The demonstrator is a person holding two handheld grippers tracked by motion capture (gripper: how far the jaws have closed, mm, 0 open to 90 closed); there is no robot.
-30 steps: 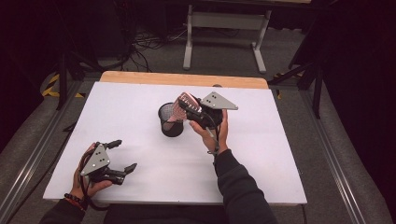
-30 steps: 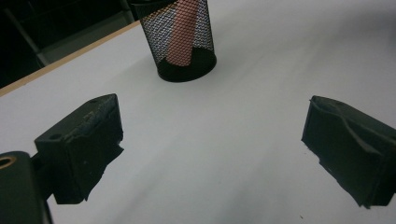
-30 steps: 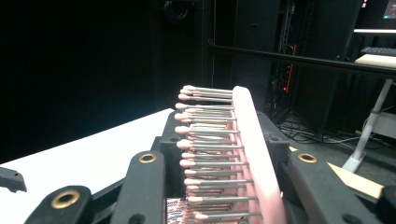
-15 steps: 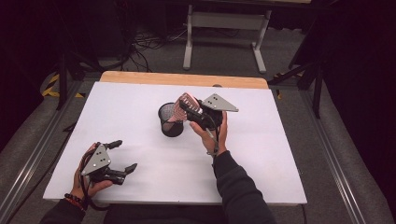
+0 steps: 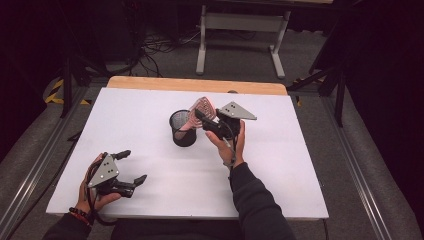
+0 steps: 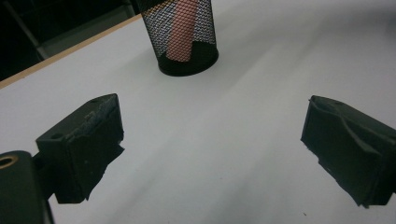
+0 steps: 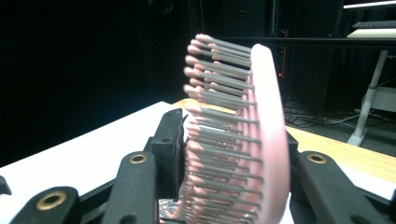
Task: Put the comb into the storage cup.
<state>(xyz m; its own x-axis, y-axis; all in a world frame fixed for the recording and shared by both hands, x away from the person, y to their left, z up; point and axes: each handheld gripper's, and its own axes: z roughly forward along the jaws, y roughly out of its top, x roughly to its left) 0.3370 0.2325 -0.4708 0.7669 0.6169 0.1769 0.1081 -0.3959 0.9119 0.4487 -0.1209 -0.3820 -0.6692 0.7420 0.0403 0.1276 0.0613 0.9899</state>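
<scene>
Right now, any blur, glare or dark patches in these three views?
High view: white table evenly lit with no glare, surroundings nearly black. Left gripper view: mesh cup fairly sharp, the near pads soft, with faint streaks across the tabletop. Right gripper view: pink brush sits so close that its lower bristles blur, and the background is dark.

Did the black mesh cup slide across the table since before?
No. The black mesh cup stands at the same spot on the white table, equally far from its wooden back edge.

Left tongs wide open, low; right tongs just opening, raised.
</scene>
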